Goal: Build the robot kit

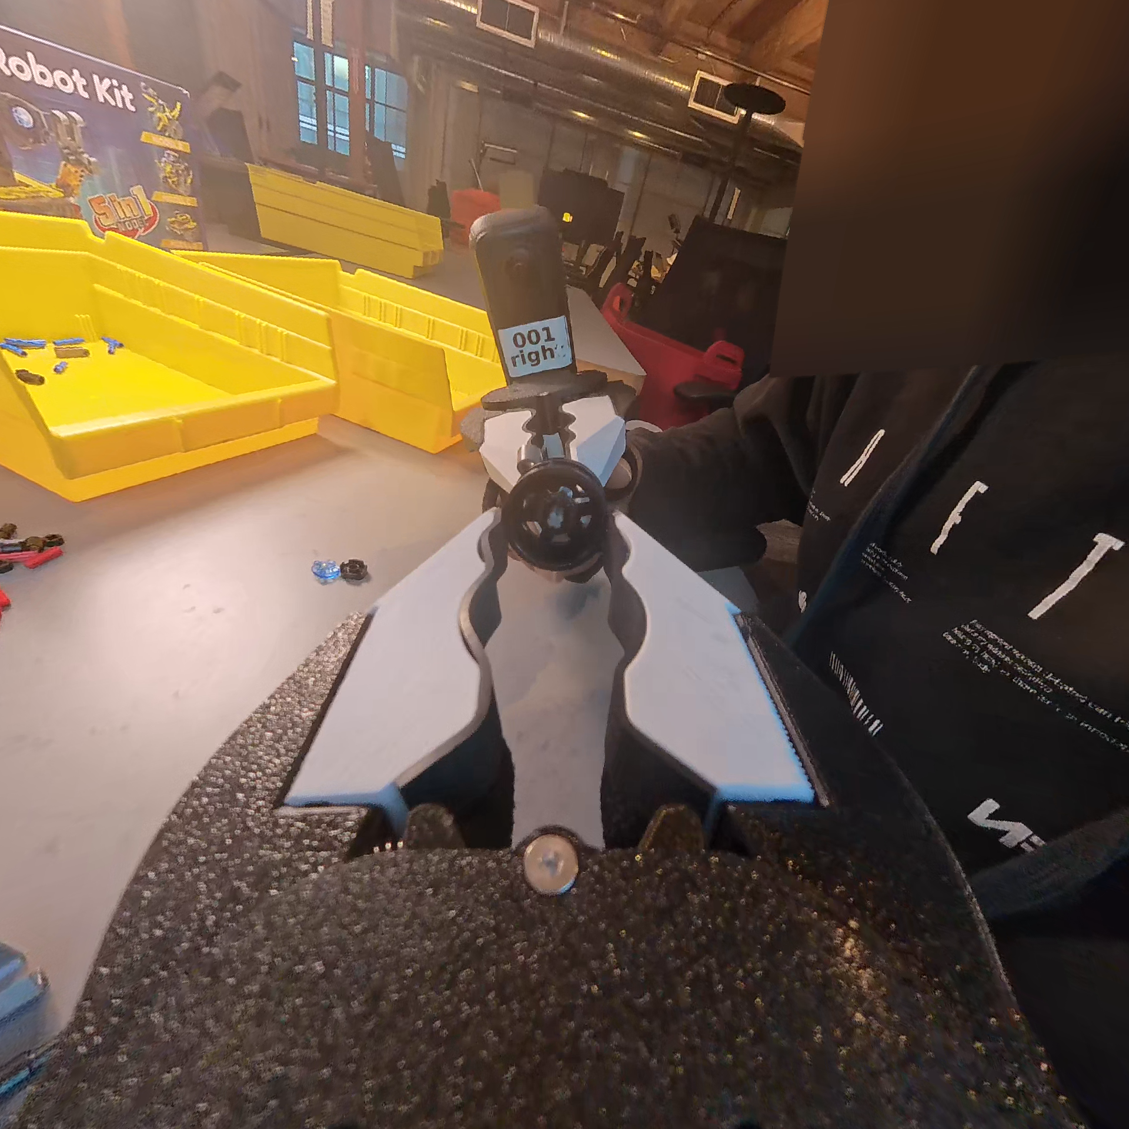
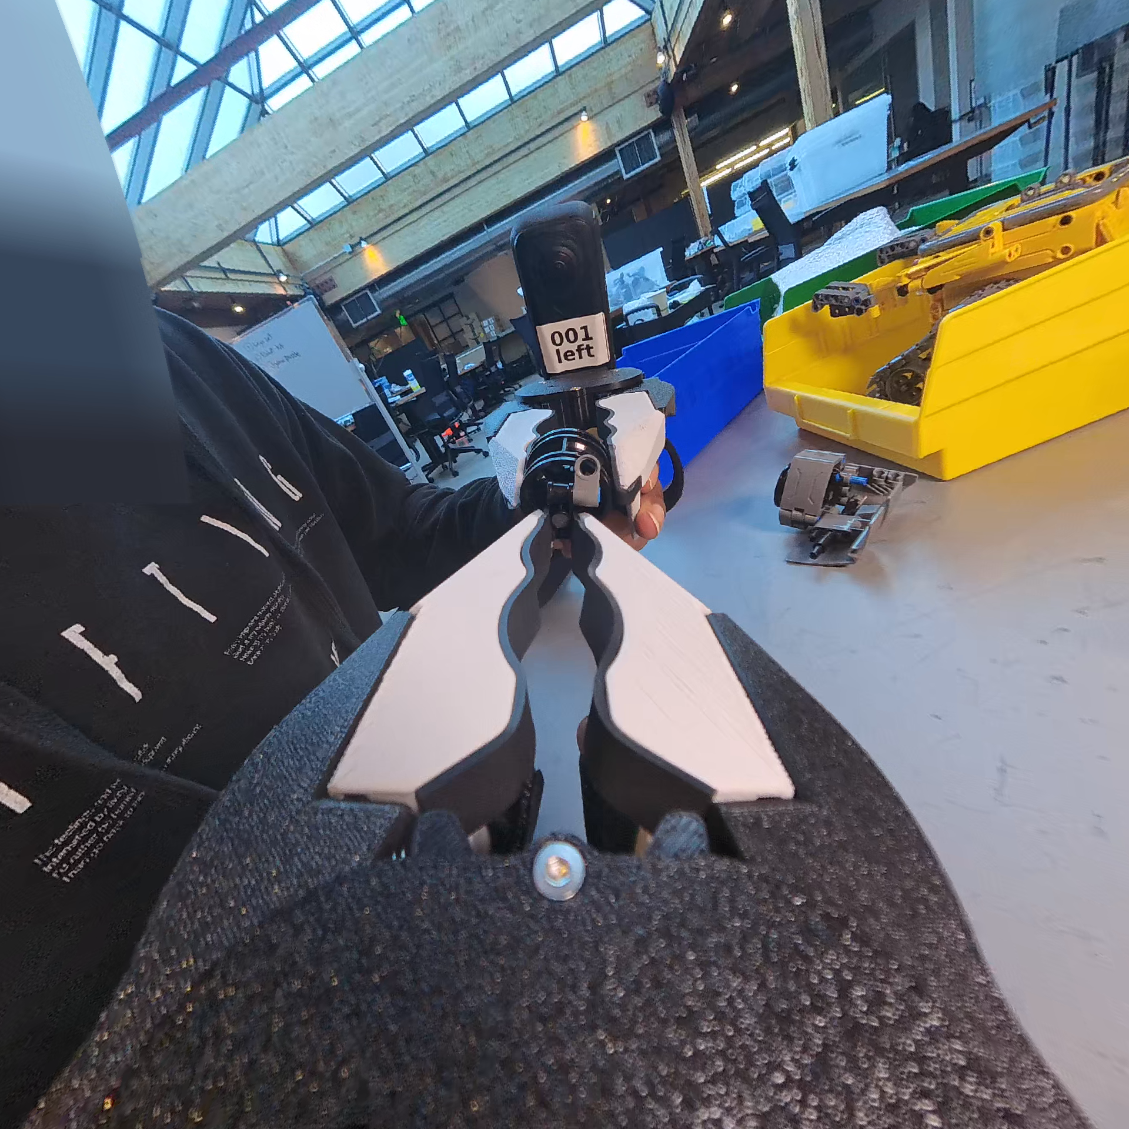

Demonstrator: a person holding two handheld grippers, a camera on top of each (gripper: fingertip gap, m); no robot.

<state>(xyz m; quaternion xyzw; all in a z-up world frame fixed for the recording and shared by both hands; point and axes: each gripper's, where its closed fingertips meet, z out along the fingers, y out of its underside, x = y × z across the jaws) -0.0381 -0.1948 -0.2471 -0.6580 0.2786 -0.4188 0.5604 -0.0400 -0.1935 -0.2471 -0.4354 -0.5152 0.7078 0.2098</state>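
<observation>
My left gripper [image 1: 553, 528] is shut on a black spoked toy wheel [image 1: 520, 519] and holds it above the grey table [image 1: 183, 641]. My right gripper [image 2: 559, 526] faces it tip to tip and is shut on a small black part [image 2: 559, 510] that sticks out of the wheel's hub. A small grey connector [image 2: 586, 481] sits on that part. In the right wrist view the wheel [image 2: 550, 449] shows between the left gripper's white fingers [image 2: 635, 440]. In the left wrist view the right gripper [image 1: 550, 449] stands just behind the wheel.
Yellow bins [image 1: 183, 421] with small blue and black parts and a toy kit box [image 1: 98, 140] stand at the far left. Loose parts [image 1: 342, 569] lie on the table. A grey assembly [image 2: 837, 507], a yellow bin [image 2: 953, 391] holding a yellow model and a blue bin [image 2: 702, 366] stand to the right. The person's black sweater [image 2: 153, 580] is close by. Left and right tips are no more than a few centimetres apart.
</observation>
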